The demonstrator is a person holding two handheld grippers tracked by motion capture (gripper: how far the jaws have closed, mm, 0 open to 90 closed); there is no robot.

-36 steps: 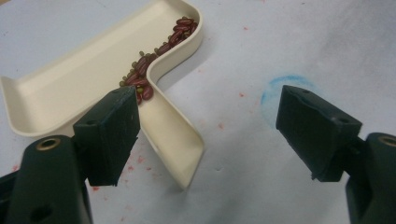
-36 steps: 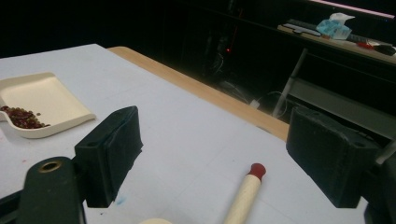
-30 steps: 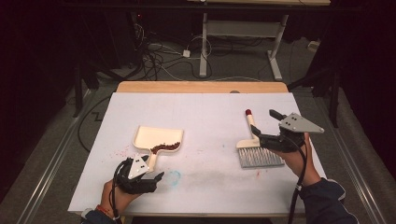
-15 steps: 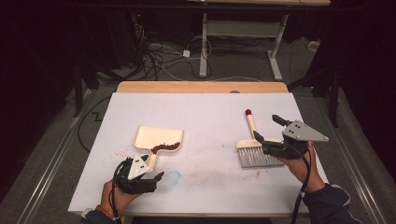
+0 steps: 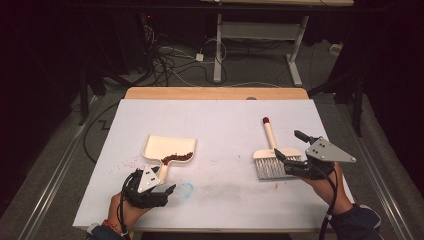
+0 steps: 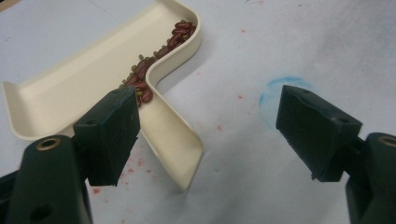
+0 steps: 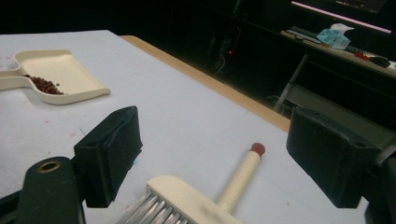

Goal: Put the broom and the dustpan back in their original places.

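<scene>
A cream dustpan (image 5: 167,146) lies left of centre on the white table, with red beans (image 5: 177,157) heaped at its back wall. My left gripper (image 5: 165,181) sits just behind its handle, open. In the left gripper view the dustpan handle (image 6: 170,140) ends between the spread jaws, close to the left one, and the beans (image 6: 159,51) lie beyond. A cream brush (image 5: 274,161) with a red-tipped handle lies flat at the right. My right gripper (image 5: 286,144) hovers at its right side, open and empty. The brush (image 7: 187,200) lies below and between that gripper's jaws (image 7: 215,140).
A white sheet covers the table (image 5: 220,120), with a bare wooden strip (image 5: 215,93) along the far edge. A faint blue ring (image 5: 185,189) and red smudges mark the sheet near the dustpan. Beyond the table are dark floor, cables and a desk frame (image 5: 260,30).
My right gripper has drifted a little toward the near edge and to the right. The brush, the dustpan and the left gripper have stayed in place.
</scene>
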